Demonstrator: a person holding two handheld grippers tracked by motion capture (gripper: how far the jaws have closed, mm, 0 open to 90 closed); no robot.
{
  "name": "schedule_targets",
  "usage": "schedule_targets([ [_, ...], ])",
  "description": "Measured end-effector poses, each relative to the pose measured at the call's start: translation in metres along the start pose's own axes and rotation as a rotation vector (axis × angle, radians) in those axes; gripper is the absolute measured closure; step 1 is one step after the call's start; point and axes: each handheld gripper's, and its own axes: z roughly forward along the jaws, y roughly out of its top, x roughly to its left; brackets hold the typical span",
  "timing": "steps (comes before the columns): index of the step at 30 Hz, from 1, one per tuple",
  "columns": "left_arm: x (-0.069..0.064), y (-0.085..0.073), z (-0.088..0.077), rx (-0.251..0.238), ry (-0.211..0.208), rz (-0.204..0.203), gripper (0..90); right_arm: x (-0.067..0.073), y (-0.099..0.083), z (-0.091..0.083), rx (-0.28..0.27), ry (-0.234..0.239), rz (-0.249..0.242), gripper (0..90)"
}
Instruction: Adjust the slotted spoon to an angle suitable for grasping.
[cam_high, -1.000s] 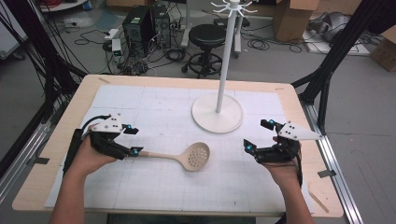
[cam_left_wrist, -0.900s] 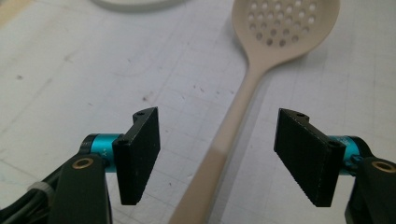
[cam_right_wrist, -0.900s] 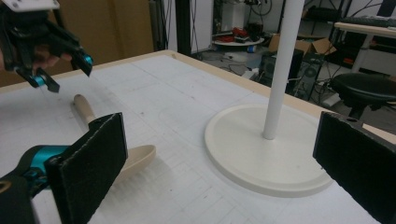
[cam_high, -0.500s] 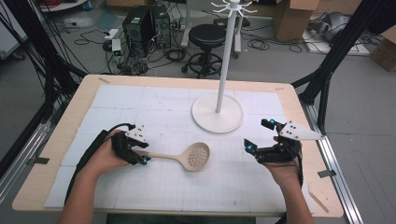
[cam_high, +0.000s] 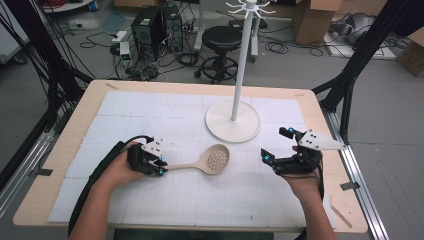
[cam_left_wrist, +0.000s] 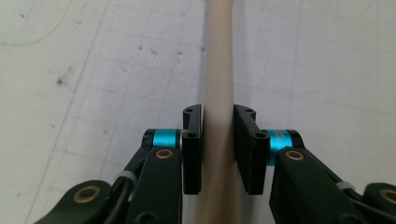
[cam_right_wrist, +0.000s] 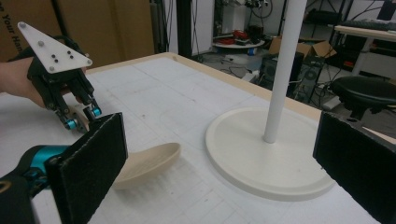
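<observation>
High view: beige slotted spoon (cam_high: 205, 162) flat on gridded mat (cam_high: 200, 200), near front. Left gripper (cam_high: 161, 167) jaws, just closing, clamp its handle. Right gripper (cam_high: 275, 146) open, empty, well apart. White hook stand (cam_high: 233, 121) just behind bowl.

White hook stand (cam_high: 233, 120) upright on my bench (cam_high: 70, 135), round base on the gridded mat (cam_high: 150, 115). Beyond the bench: black stool (cam_high: 221, 37), computer towers (cam_high: 155, 25), cardboard boxes (cam_high: 312, 15).
</observation>
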Motion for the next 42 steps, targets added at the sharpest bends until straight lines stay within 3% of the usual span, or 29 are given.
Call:
schedule_targets([
  [4,-0.001,0.016,0.008,0.03,-0.011,0.035,74.2,0.0,0.0,0.0,0.003,0.002,0.007,1.7],
  [25,-0.02,0.105,0.07,0.0,-0.111,0.187,74.2,-0.002,0.003,-0.005,-0.021,0.002,0.005,1.8],
  [34,-0.027,0.135,0.093,-0.025,-0.145,0.223,74.2,-0.002,0.004,-0.008,-0.03,-0.002,0.005,1.8],
  [42,-0.029,0.146,0.1,-0.023,-0.149,0.227,74.2,-0.002,0.004,-0.008,-0.03,-0.003,0.006,1.8],
])
